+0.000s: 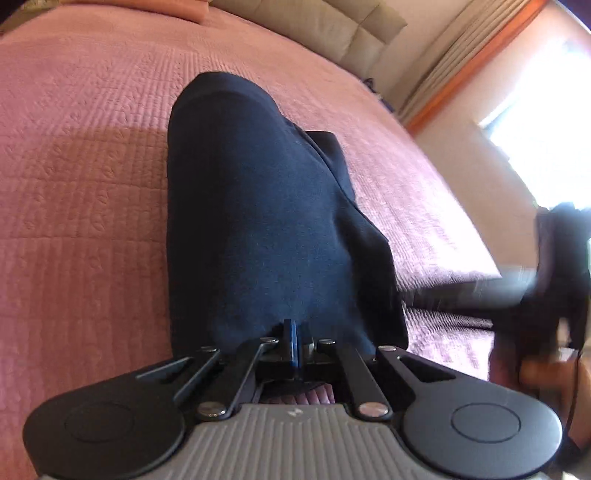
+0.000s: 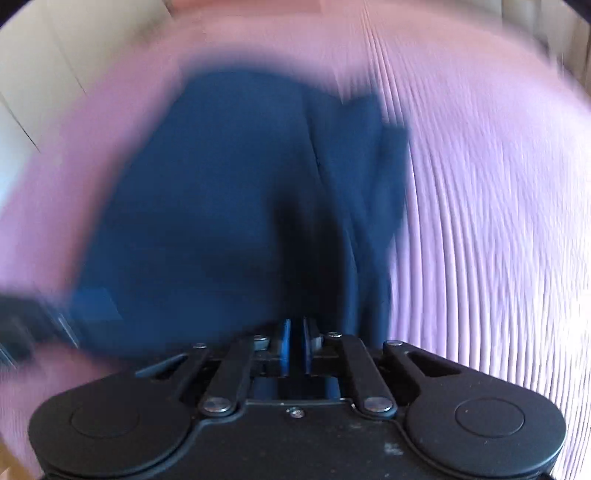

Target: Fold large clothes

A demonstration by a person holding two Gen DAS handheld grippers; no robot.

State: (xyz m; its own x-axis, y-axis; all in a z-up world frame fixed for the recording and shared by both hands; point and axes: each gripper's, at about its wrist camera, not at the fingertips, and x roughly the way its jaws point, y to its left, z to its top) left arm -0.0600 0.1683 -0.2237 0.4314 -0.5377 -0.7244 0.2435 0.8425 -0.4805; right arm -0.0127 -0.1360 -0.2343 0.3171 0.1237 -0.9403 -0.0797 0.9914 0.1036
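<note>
Left gripper (image 1: 295,334) clenched on navy garment (image 1: 258,206), draped mid-frame over pink bed (image 1: 81,177). Right gripper (image 2: 297,332) likewise grasping it, view blurred.

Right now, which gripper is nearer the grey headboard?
Left, probably. The left gripper holds the navy garment with the headboard beyond its far end; the right gripper view is too blurred to confirm.

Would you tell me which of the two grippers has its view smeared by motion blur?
The right gripper: its view of the navy garment and pink bedspread is streaked. The left gripper sees the same garment sharply.
</note>
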